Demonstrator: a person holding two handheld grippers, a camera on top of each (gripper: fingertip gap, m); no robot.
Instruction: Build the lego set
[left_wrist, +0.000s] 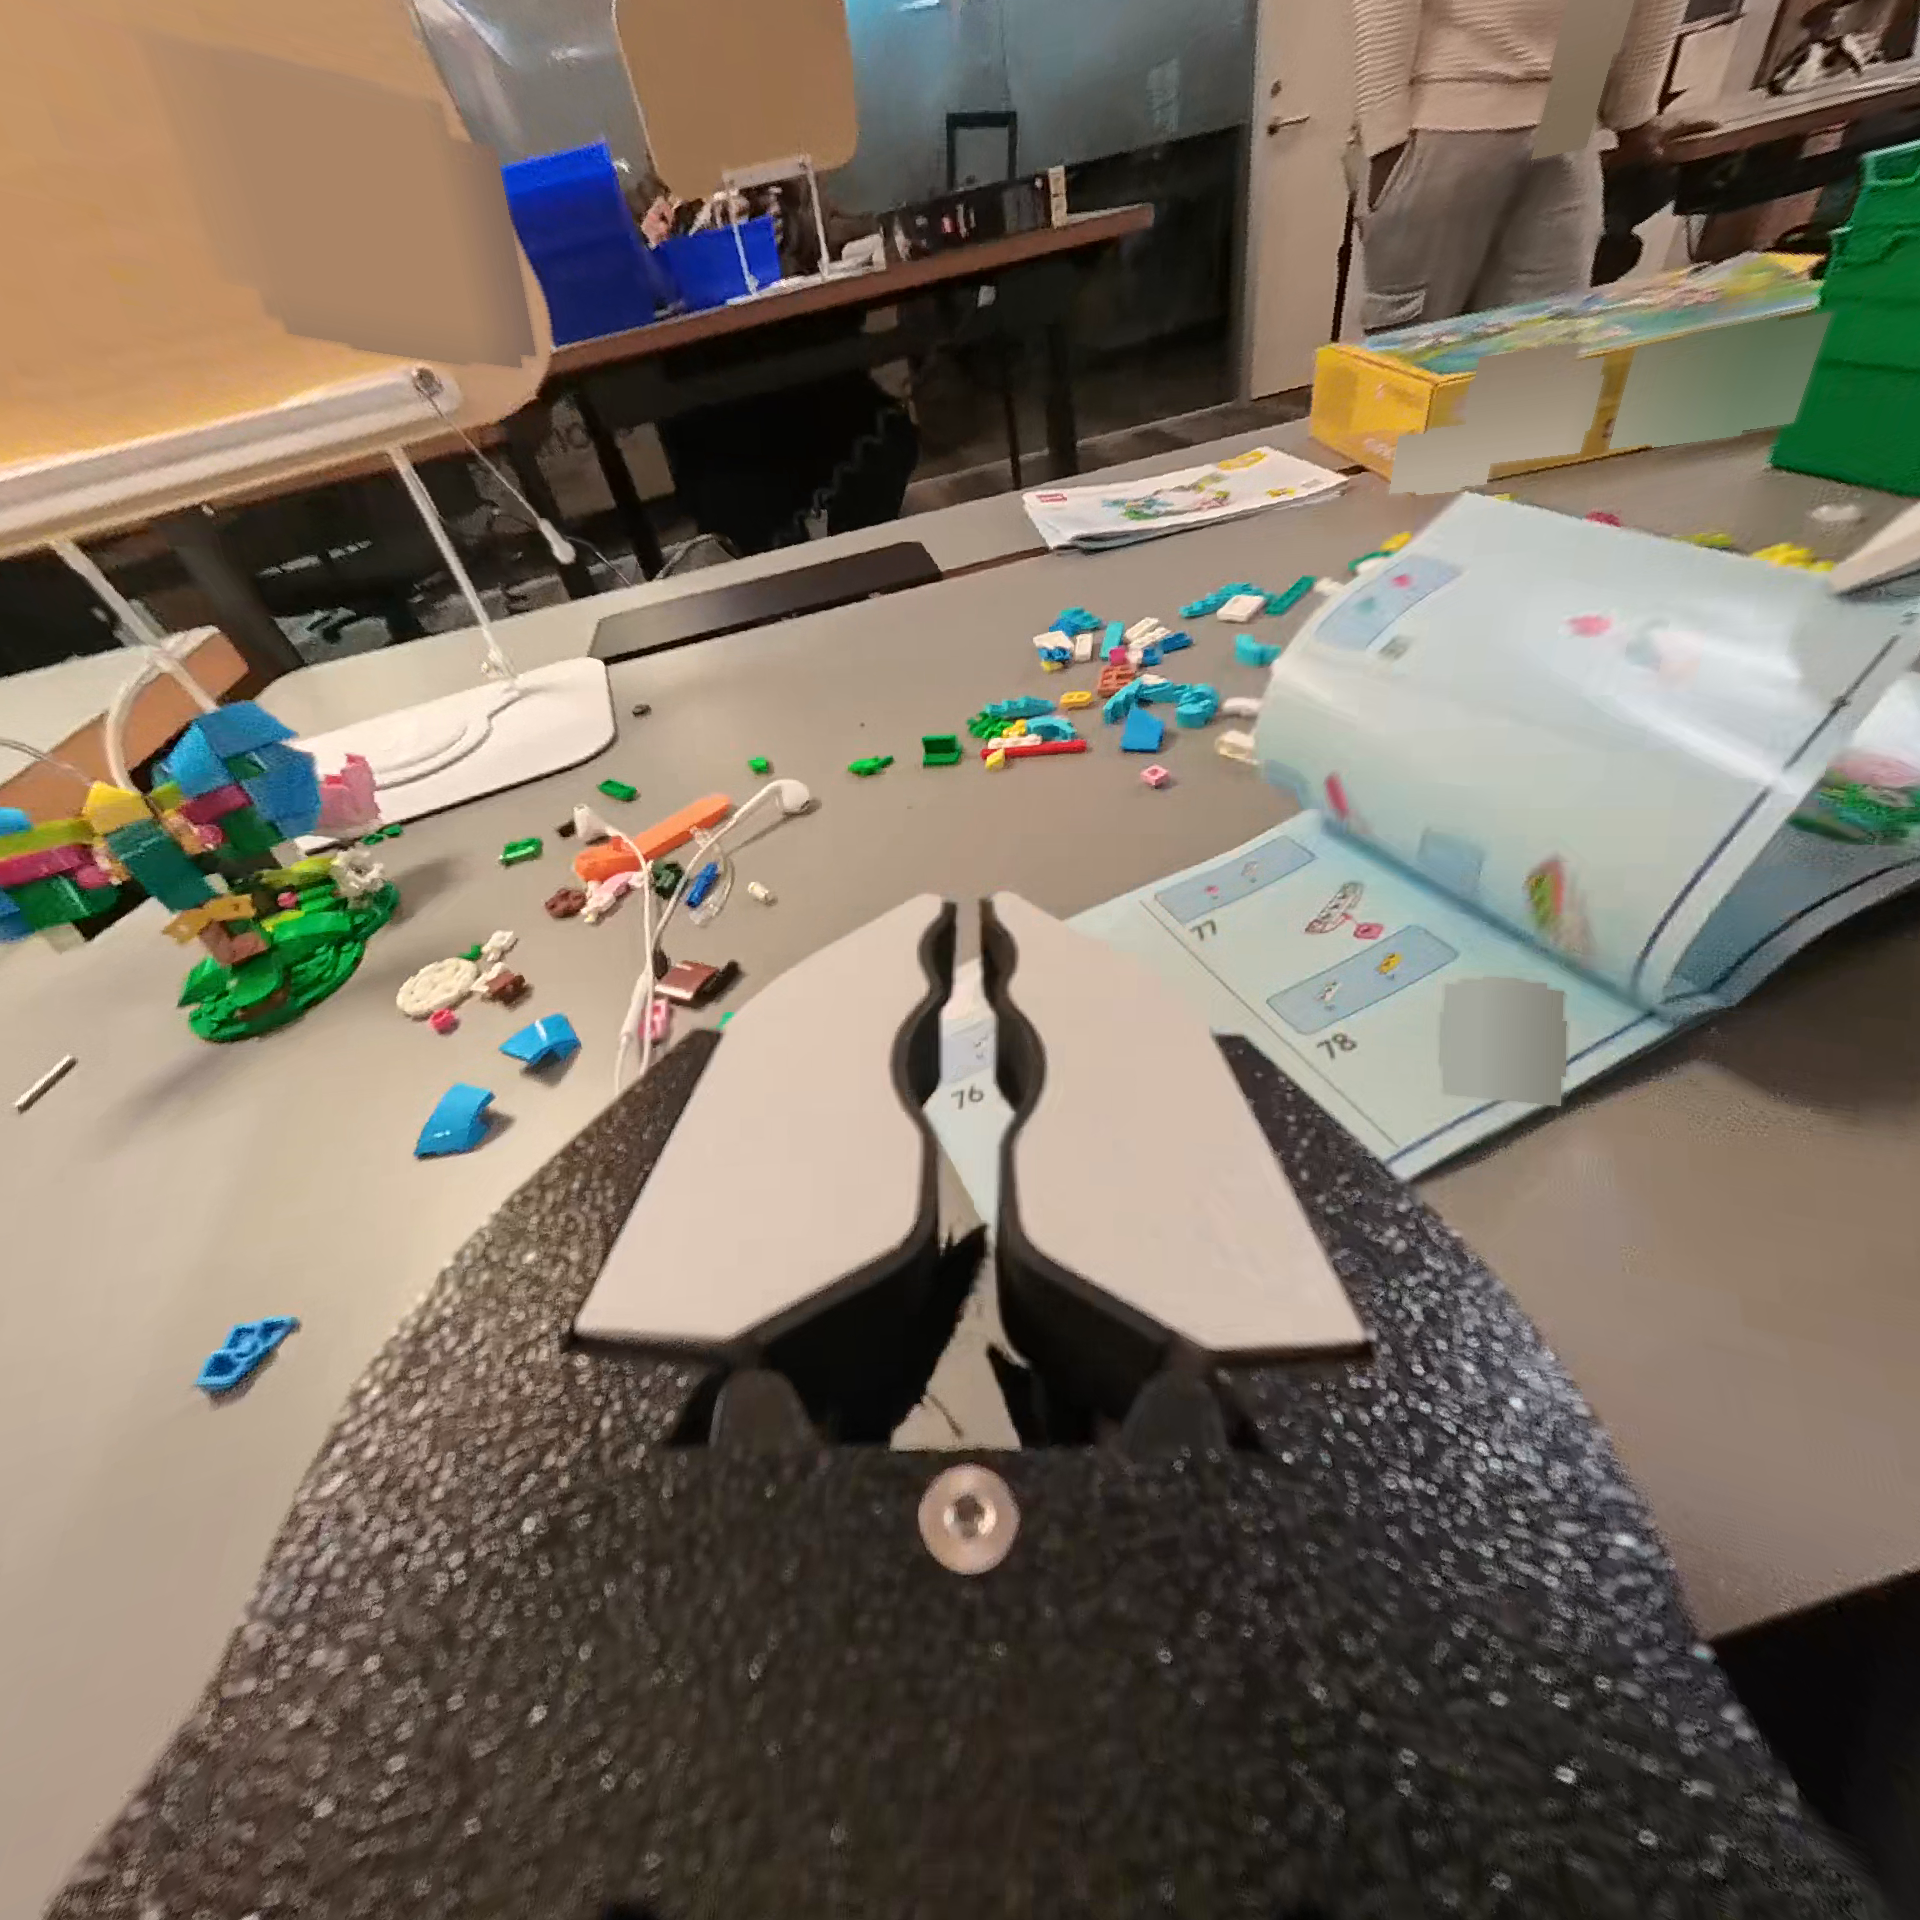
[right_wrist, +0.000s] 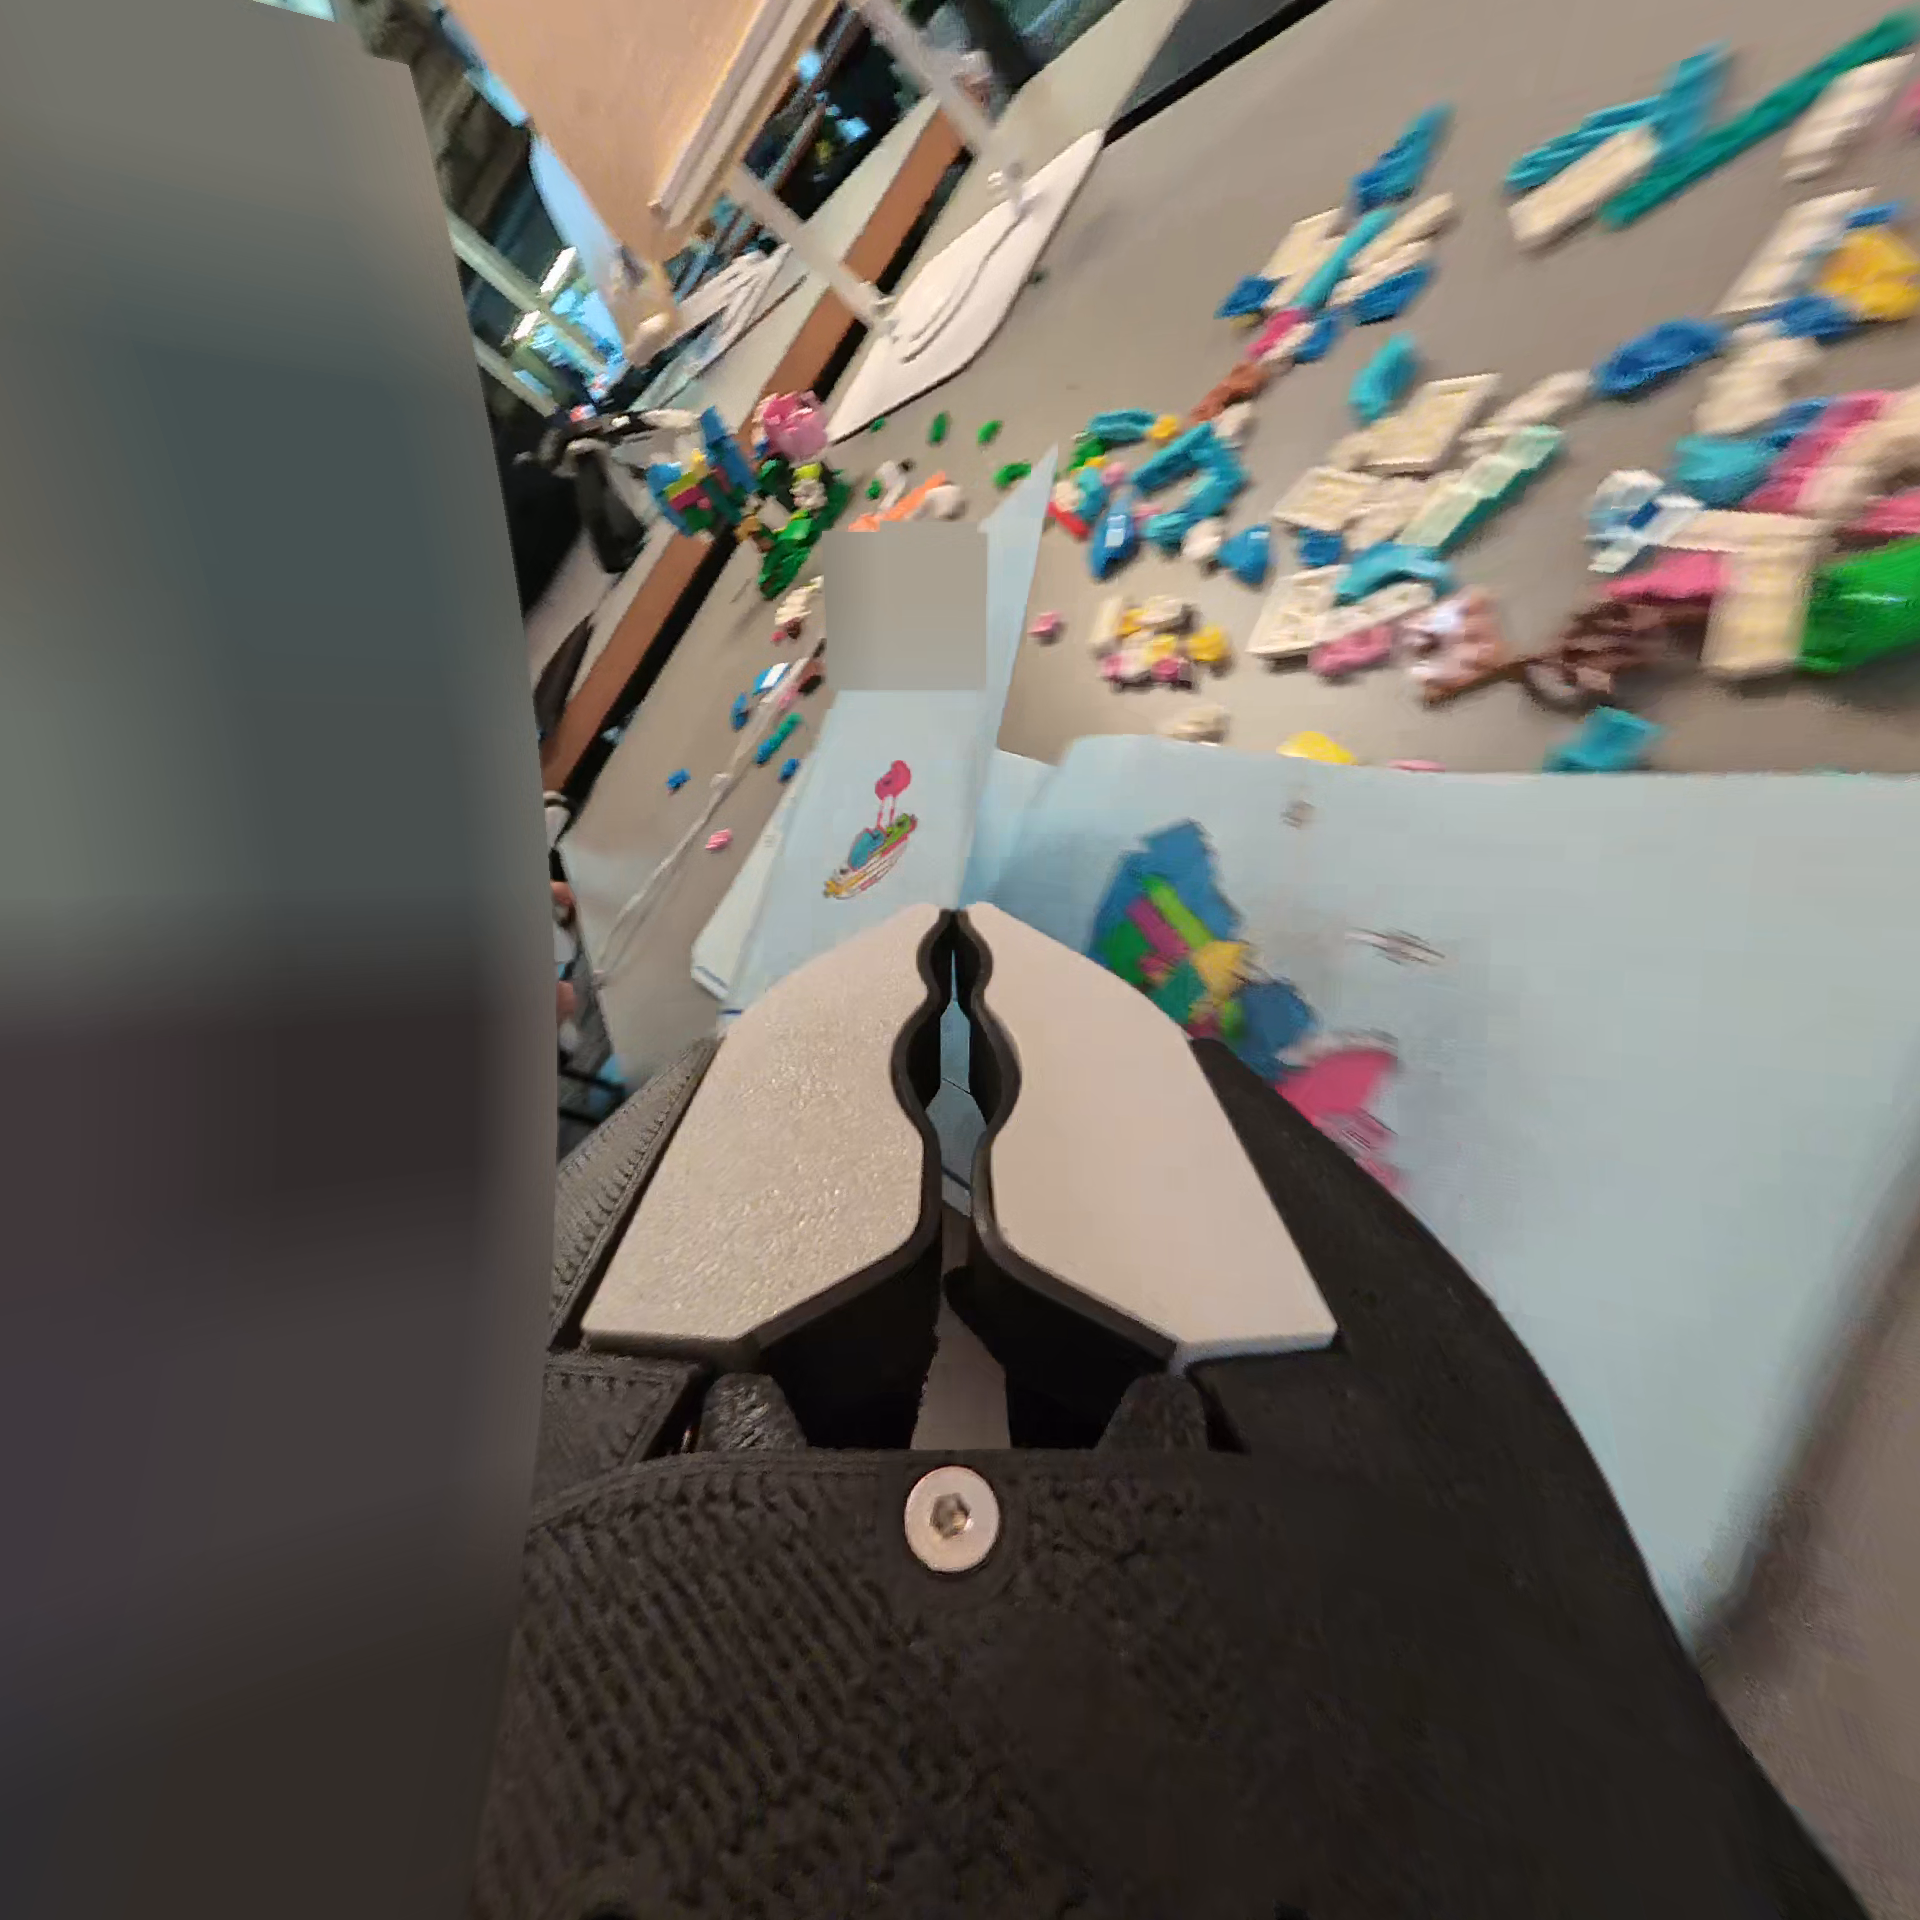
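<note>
Both my left gripper (left_wrist: 966, 914) and right gripper (right_wrist: 954, 920) are pressed together, empty, above the open instruction booklet (left_wrist: 1351, 997), loose bricks (left_wrist: 1101, 696) scattered ahead.

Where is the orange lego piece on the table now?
In the left wrist view, the orange lego piece lies left of centre on the grey table, beside the white earphones and right of the colourful lego build.

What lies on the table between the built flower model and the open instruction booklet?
In the left wrist view: white earphones, an orange piece and small loose bricks.
</note>
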